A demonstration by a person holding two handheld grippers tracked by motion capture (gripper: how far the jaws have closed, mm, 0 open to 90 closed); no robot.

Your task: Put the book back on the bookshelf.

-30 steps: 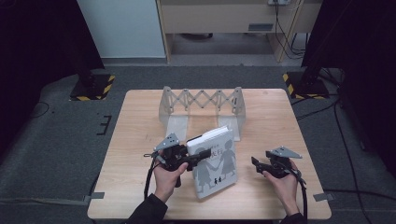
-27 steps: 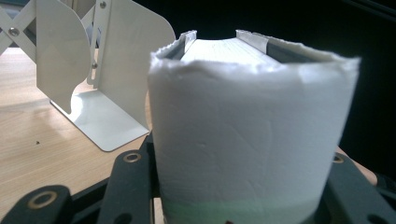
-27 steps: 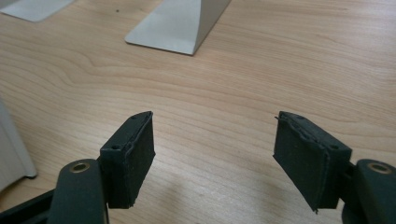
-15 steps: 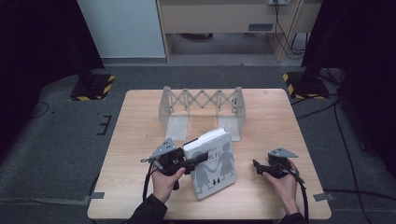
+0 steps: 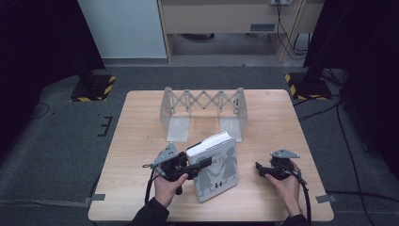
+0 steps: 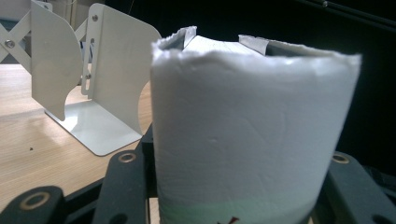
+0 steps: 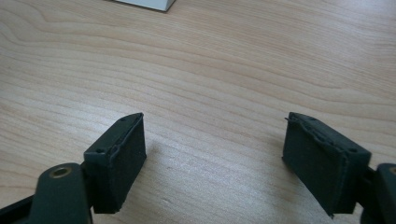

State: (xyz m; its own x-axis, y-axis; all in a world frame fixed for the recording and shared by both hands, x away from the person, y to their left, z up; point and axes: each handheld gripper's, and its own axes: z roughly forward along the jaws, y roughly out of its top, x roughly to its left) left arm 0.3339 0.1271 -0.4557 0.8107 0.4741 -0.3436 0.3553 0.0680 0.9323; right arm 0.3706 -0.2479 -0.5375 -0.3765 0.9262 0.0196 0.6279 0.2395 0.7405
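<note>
A grey hardcover book [image 5: 217, 165] with dark child figures on its cover lies tilted on the wooden table [image 5: 141, 122], its white page edge raised on the left. My left gripper [image 5: 200, 165] is shut on that raised side. Its jaws have just been opening a little, with the book [image 6: 247, 130] still pressed between them at the left gripper [image 6: 236, 186]. My right gripper [image 5: 261, 170] rests low on the table to the right of the book, apart from it. The right gripper [image 7: 215, 154] is open, its jaws have just been widening, and only bare wood lies between them.
A white metal expanding book rack [image 5: 202, 101] stands at the back middle of the table, just behind the book. One of its end plates [image 6: 116, 70] rises close beyond my left jaws. A white edge [image 7: 144, 3] shows at the top of the right gripper view.
My left hand has drawn the book slightly toward the near edge of the table. The right hand has stayed where it was.
</note>
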